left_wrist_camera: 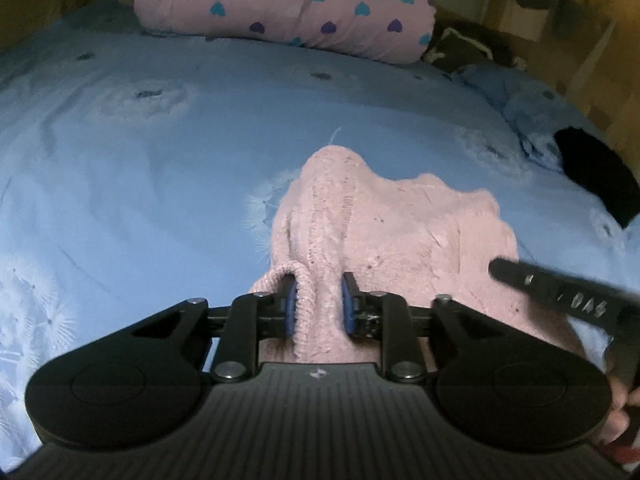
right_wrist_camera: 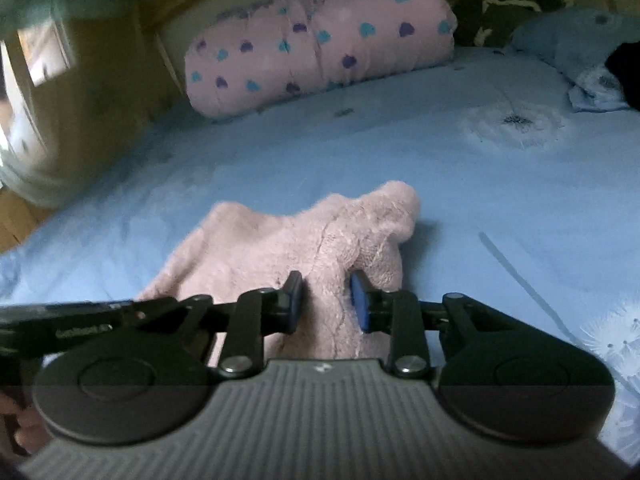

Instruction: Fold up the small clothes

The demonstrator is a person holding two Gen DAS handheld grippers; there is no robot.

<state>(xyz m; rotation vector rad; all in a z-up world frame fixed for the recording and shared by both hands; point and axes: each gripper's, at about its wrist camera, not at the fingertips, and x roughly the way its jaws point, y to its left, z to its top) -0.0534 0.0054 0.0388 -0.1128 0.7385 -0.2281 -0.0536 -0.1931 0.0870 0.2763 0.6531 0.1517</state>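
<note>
A small fluffy pink knitted garment [left_wrist_camera: 384, 224] lies bunched on the blue bed sheet [left_wrist_camera: 160, 152]. My left gripper [left_wrist_camera: 319, 300] is shut on a fold of it near its ribbed edge, blue pads pressing the fabric on both sides. In the right wrist view the same pink garment [right_wrist_camera: 288, 240] lies ahead, and my right gripper [right_wrist_camera: 326, 300] is shut on another bunch of it. The right gripper's black body [left_wrist_camera: 560, 300] shows at the right of the left wrist view. The left gripper's body [right_wrist_camera: 80, 320] shows at the left of the right wrist view.
A pink pillow with purple and teal hearts [left_wrist_camera: 288, 4] lies at the head of the bed. A black cloth [left_wrist_camera: 596, 176] and crumpled blue bedding [left_wrist_camera: 520, 104] lie at the right. Wooden furniture and floor [left_wrist_camera: 592, 32] lie beyond the bed's right edge.
</note>
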